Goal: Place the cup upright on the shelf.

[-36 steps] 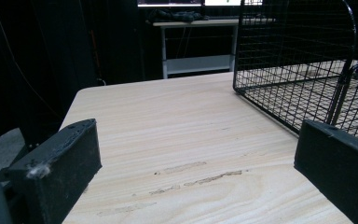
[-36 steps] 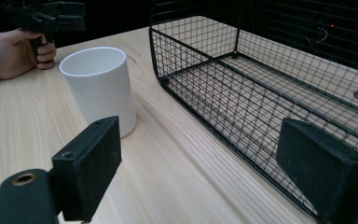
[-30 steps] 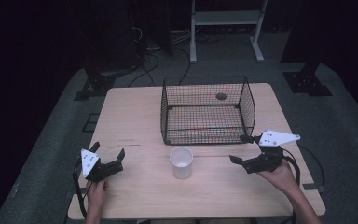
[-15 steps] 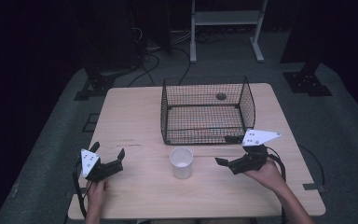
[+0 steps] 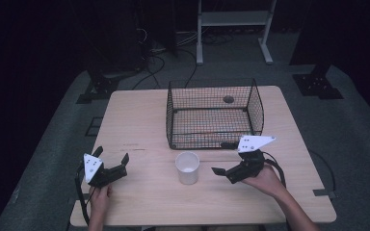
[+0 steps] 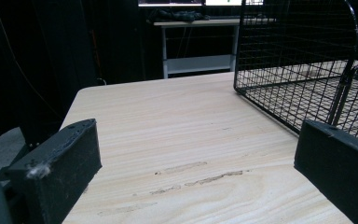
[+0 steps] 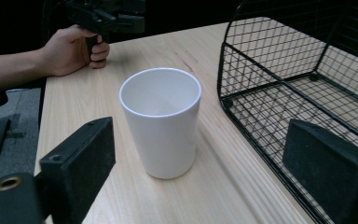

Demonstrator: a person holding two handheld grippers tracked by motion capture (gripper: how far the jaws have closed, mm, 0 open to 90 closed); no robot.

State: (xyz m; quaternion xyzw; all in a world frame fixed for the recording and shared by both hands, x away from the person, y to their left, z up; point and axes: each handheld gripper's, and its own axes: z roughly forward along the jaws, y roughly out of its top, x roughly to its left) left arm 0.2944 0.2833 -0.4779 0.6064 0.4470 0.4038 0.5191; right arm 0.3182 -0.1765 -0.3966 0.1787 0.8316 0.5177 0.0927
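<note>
Cup: a white cup (image 5: 187, 167) stands upright and empty on the table (image 5: 139, 125), just in front of the wire basket (image 5: 212, 114), near that basket's front left corner; in the right gripper view the cup (image 7: 162, 120) is ahead of the jaws and not yet between them.
Right gripper: the right gripper (image 5: 226, 158) is to the right of the cup, close but apart from it, and points leftward at it. Its jaws have just been opening and now stand wide, with nothing between them and no pad on the cup.
Right hand: the right hand (image 5: 265, 180) holds the gripper's body from behind, farther right of the cup, forearm coming in from the near edge.
Wire basket: black mesh, open on top, beyond the cup toward the far edge; its front wall runs just beside the right gripper's far jaw.
Left gripper: the left gripper (image 5: 111, 157) is well to the left of the cup, low over the table, jaws spread wide and empty; in the left gripper view bare wood lies between them.
Left hand: the left hand (image 5: 99, 196) grips it, left of the cup near the table's front edge.
</note>
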